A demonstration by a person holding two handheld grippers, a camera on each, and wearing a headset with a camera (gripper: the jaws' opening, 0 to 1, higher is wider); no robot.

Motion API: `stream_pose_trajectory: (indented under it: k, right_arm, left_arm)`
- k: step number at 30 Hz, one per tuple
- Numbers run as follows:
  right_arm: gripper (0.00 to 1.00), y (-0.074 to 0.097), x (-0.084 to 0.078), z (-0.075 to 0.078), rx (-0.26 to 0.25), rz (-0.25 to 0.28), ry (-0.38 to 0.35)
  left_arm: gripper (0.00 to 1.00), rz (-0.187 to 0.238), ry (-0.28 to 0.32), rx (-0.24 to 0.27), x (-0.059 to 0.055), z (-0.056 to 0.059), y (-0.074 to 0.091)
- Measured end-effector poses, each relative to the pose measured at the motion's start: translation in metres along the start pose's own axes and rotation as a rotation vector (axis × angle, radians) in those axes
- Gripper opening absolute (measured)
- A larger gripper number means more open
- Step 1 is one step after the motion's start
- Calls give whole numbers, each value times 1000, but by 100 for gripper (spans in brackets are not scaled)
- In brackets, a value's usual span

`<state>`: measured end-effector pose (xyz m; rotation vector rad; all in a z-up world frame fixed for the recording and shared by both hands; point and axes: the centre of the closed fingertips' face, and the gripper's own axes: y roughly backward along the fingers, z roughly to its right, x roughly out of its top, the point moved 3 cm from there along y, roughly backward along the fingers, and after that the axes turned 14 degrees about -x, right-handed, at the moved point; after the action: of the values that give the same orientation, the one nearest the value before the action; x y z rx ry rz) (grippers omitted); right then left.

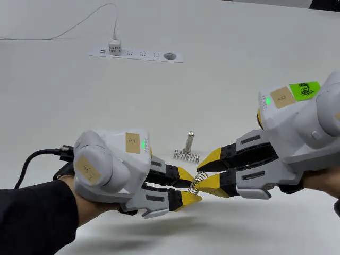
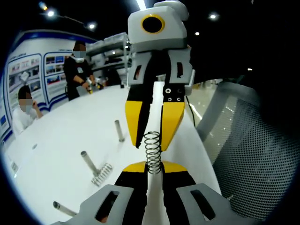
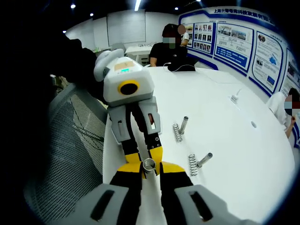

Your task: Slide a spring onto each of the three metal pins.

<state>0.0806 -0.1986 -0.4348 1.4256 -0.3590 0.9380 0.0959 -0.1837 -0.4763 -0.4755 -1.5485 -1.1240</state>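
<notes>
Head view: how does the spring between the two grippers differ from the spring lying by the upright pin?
The held spring is off the table, with the jaws of the left gripper and the right gripper closed on it; the lying spring rests loose on the table. The held spring stands steeply tilted; the lying spring is flat beside the upright pin. Both are bare metal coils, neither yet on a pin.
</notes>
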Motion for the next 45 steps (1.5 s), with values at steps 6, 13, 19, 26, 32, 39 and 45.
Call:
stream_pose_trajectory:
  k: [6,13,19,26,32,39,45]
  right_arm:
    - [12,-1,3,0,-8,16,-1]
    - [12,-2,8,-1,-8,34,-10]
    - [12,-1,8,-1,-18,42,-5]
    - [12,2,7,4,-38,47,-14]
    - [12,7,3,15,-69,41,-26]
    - [12,15,-3,26,-109,33,-48]
    - [12,22,-7,35,-141,30,-65]
  left_arm:
    - [11,12,12,8,1,-2,2]
    - [11,15,13,13,2,-3,3]
    - [11,14,9,14,2,-3,3]
    - [15,16,4,12,4,-3,5]
    - [19,20,13,28,3,-5,14]
    - [26,28,35,51,1,-6,27]
    - [32,33,51,72,-1,-5,36]
